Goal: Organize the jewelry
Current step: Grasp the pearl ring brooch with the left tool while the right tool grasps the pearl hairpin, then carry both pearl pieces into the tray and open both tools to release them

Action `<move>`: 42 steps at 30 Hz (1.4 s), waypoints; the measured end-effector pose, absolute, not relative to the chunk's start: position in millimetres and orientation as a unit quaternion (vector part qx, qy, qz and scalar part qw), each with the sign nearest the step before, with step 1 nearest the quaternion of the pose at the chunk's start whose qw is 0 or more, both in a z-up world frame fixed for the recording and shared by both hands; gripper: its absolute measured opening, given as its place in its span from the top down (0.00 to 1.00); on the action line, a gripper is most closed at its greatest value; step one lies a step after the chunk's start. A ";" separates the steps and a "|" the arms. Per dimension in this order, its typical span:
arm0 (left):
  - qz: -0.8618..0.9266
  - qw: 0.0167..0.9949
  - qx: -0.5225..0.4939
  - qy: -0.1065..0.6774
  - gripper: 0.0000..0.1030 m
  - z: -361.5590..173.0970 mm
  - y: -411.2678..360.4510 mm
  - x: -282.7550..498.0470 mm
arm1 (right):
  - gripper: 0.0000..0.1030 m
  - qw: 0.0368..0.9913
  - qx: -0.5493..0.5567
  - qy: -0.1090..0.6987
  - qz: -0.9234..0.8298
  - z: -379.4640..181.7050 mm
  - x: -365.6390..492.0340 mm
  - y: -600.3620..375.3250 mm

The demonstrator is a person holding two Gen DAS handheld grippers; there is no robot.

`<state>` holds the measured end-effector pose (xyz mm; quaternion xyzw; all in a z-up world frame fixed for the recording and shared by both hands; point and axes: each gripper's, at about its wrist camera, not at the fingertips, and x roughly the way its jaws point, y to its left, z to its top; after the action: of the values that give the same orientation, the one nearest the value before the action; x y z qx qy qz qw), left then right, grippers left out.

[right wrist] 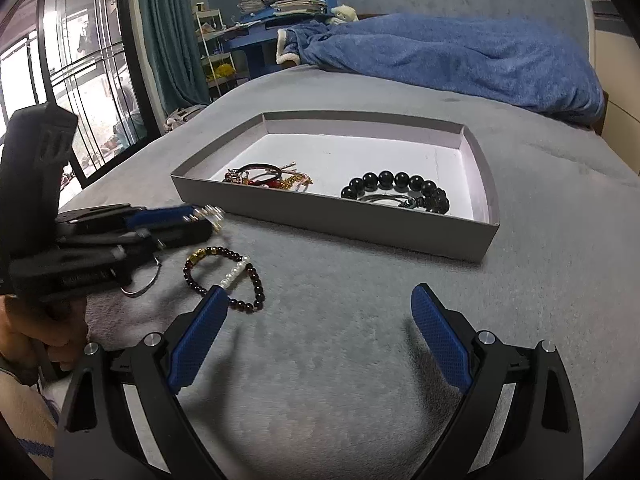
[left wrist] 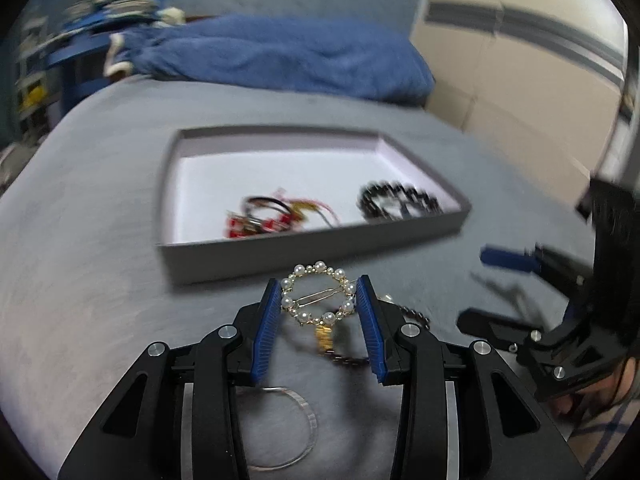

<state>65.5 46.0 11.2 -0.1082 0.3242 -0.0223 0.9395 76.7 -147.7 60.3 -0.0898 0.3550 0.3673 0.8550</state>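
Observation:
My left gripper (left wrist: 319,292) is shut on a round pearl hair clip (left wrist: 318,298) and holds it above the grey bed, just short of the grey tray (left wrist: 320,240). The tray holds a red and black tangle of bands (left wrist: 276,214) and a black bead bracelet (left wrist: 400,200). In the right wrist view the tray (right wrist: 340,216) lies ahead with the black bead bracelet (right wrist: 396,192) inside. My right gripper (right wrist: 320,300) is open and empty over the bed. A dark bead bracelet with pearls (right wrist: 228,280) lies by its left finger. The left gripper (right wrist: 212,212) shows at the left with the clip.
A thin clear bangle (left wrist: 288,428) lies on the bed under my left gripper; it also shows in the right wrist view (right wrist: 144,284). A blue blanket (right wrist: 460,52) lies at the far end of the bed. Shelves and a window stand at the left.

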 end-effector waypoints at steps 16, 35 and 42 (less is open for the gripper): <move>0.061 0.936 -0.172 0.301 0.61 10.3 80.2 53.0 | 0.51 0.806 -0.112 0.387 0.434 57.5 75.6 -107.2; 0.055 0.935 -0.167 0.307 0.61 8.6 77.0 54.1 | 0.79 0.793 -0.096 0.417 0.434 48.5 84.6 -100.2; 0.054 0.935 -0.167 0.307 0.61 8.6 76.9 54.1 | 0.94 0.811 -0.038 0.415 0.411 50.4 95.2 -125.6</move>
<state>54.1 76.9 8.6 -0.1668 0.3070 0.0544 0.9354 95.2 -125.6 50.4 -0.0384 0.4152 0.4105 0.8109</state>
